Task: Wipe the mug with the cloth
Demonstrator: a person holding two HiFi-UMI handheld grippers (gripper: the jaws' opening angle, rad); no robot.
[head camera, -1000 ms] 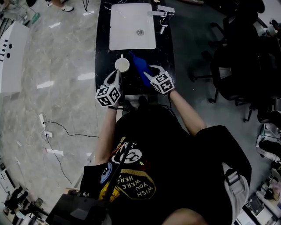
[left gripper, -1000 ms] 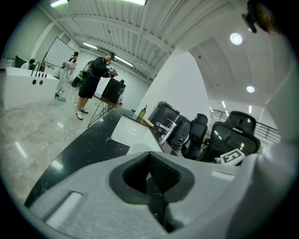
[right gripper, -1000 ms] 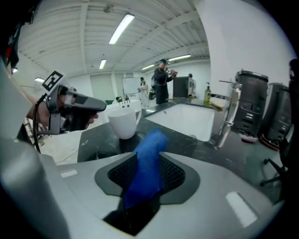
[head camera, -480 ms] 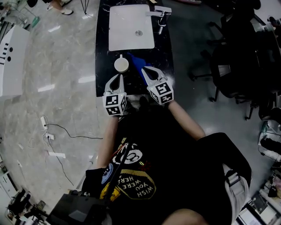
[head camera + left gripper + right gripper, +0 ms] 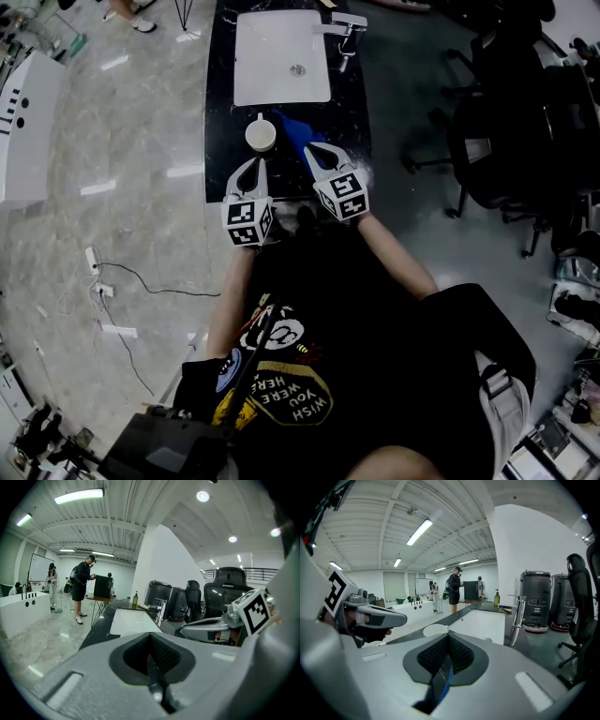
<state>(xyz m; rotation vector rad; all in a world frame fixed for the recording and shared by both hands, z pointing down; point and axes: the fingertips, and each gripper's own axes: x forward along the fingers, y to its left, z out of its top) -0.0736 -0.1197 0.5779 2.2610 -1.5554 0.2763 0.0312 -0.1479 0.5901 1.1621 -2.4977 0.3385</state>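
Note:
The white mug (image 5: 260, 137) stands upright on the black counter (image 5: 220, 141), just in front of the sink; its rim (image 5: 436, 630) also shows in the right gripper view. A blue cloth (image 5: 292, 129) lies to its right, and my right gripper (image 5: 312, 150) is shut on the cloth's near end. A blue strip of cloth (image 5: 446, 678) shows pinched between its jaws. My left gripper (image 5: 251, 167) hovers just short of the mug with its jaws together and nothing in them. Each gripper appears in the other's view: the right gripper (image 5: 206, 630) and the left gripper (image 5: 370, 616).
A white sink (image 5: 281, 56) with a chrome tap (image 5: 345, 33) fills the counter's far half. Black office chairs (image 5: 506, 141) stand to the right. Several people (image 5: 83, 585) stand across the room. A cable (image 5: 131, 277) lies on the marble floor to the left.
The right gripper's jaws, open over the cloth a second ago, have shut on it. Both grippers have pulled back toward me and risen; the left one has drawn away from the mug.

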